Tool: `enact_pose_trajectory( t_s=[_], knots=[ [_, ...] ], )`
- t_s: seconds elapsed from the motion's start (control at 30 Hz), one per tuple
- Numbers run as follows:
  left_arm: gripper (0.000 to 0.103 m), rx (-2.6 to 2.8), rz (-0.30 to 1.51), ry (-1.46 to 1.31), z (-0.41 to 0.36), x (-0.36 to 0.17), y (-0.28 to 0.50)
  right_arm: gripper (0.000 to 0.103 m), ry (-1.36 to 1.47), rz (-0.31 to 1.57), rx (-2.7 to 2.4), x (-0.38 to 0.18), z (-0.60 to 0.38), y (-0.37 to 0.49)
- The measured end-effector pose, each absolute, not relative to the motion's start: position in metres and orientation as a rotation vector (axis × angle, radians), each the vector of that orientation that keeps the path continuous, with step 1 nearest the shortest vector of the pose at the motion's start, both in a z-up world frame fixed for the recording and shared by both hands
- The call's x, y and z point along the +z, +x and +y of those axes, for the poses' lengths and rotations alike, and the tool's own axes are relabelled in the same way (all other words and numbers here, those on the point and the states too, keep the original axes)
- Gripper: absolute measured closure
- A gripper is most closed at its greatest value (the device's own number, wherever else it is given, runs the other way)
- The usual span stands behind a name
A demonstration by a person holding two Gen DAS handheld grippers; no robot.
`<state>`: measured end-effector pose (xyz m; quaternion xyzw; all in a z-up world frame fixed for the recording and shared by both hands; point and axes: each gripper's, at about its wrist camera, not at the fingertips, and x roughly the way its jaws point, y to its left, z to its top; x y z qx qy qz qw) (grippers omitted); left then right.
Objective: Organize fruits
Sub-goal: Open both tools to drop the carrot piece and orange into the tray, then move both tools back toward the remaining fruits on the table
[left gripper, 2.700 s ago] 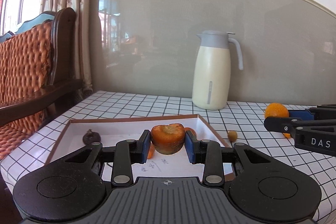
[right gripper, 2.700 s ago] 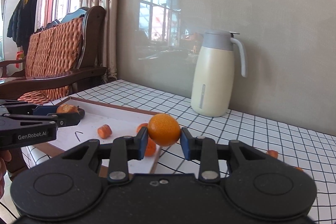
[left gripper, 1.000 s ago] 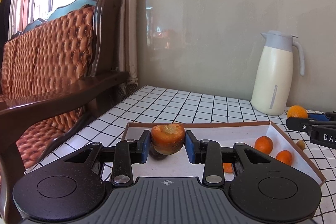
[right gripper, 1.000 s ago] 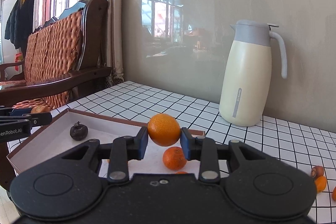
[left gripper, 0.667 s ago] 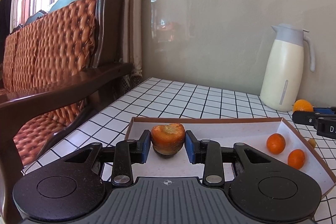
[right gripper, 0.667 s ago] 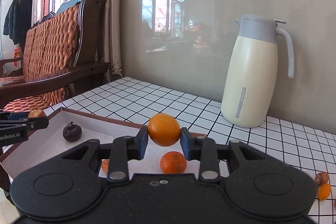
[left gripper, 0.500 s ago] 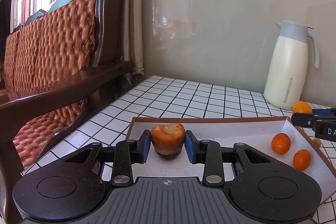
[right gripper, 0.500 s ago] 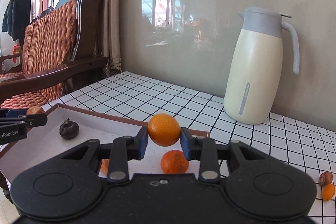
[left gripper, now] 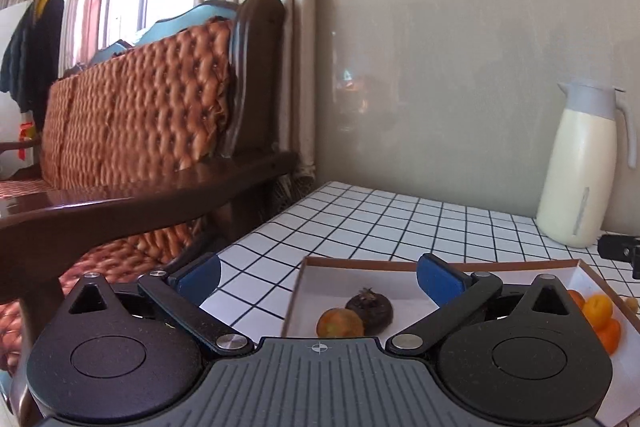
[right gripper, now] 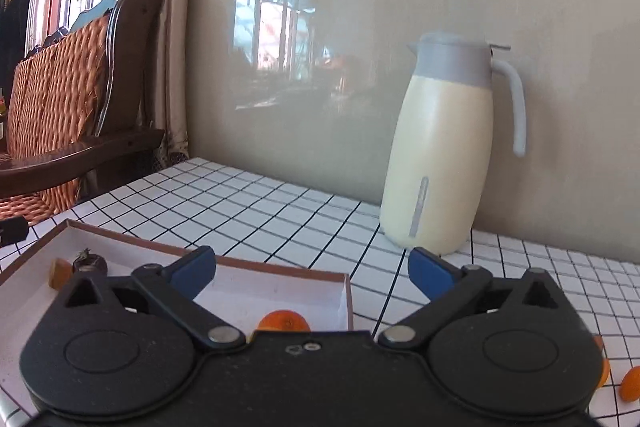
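Observation:
My left gripper (left gripper: 320, 277) is opening, its jaws wide apart and nothing pressed between the blue pads. Just below it, a brownish-orange fruit (left gripper: 340, 323) lies in the brown-rimmed white box (left gripper: 400, 261), touching a dark shrivelled fruit (left gripper: 370, 307). Small oranges (left gripper: 598, 309) sit at the box's right end. My right gripper (right gripper: 312, 273) is also opening wide and holds nothing. An orange (right gripper: 284, 321) rests in the box (right gripper: 280, 265) beneath it, partly hidden by the gripper body. The dark fruit (right gripper: 90, 263) shows at the box's far left.
A cream jug with a grey top (right gripper: 444, 147) stands by the wall on the checked tablecloth. Loose small fruits (right gripper: 632, 387) lie on the cloth right of the box. A wooden armchair with a quilted orange cushion (left gripper: 140, 107) stands left of the table.
Both grippers have swung from shut to wide open. The brownish-orange fruit has dropped from the left one and the orange from the right one; both now lie in the box.

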<state>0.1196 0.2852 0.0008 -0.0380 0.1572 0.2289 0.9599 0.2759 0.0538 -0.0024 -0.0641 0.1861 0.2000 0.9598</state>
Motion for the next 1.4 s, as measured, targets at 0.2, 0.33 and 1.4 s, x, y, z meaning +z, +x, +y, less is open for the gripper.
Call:
enact_pose_trajectory(
  t_s=[0.2, 0.33, 1.4],
  knots=[
    [0.000, 0.434, 0.355, -0.095, 0.288, -0.004, 0.124, 0.006, -0.146, 0.393, 0.413, -0.008, 0.057, 0.275],
    [0.000, 0.422, 0.358, -0.092, 0.283, -0.005, 0.124, 0.006, -0.149, 0.398, 0.419, -0.007, 0.058, 0.272],
    [0.000, 0.299, 0.233, -0.013, 0.147, 0.025, 0.099, 0.006, -0.088, 0.388, 0.328, 0.013, -0.059, 0.223]
  ],
)
